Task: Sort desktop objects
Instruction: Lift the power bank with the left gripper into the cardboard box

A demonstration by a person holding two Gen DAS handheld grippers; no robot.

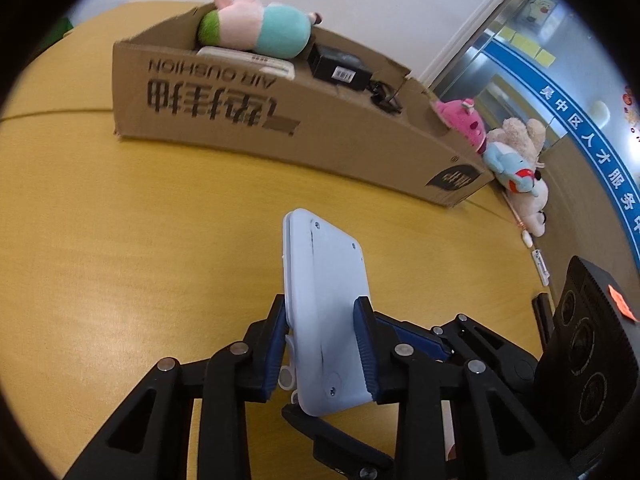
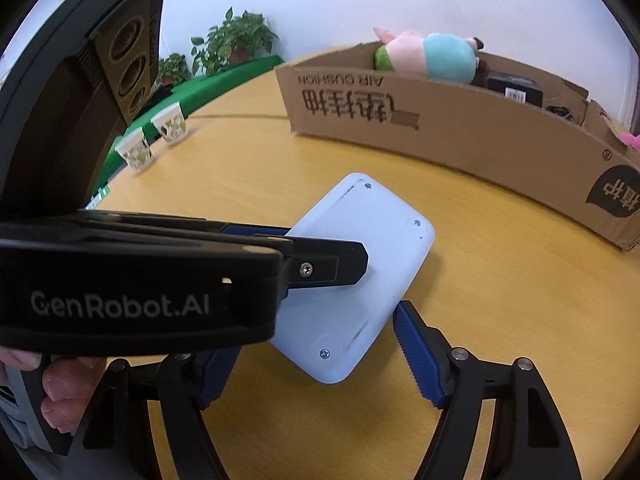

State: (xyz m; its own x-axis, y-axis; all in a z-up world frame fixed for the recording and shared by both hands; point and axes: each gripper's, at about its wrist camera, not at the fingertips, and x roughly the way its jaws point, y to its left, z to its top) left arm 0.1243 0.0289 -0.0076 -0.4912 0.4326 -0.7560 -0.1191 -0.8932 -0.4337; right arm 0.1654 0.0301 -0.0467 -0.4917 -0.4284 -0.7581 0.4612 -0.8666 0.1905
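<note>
Two grippers meet at one pale blue device [image 1: 324, 316]: the left gripper [image 1: 320, 344] pinches it by its edges above the table [image 1: 120, 240], well short of the cardboard box [image 1: 304, 120], while the right gripper [image 2: 316, 348] stands spread around its lower end, seemingly without touching. With so little of the smooth shell gripped, it could twist or slip out on the way to the box.

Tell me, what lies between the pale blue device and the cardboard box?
Only bare wooden table. In both wrist views the pale blue device, held by the left hand-held gripper, is apart from the cardboard box, with nothing on the stretch between.
</note>
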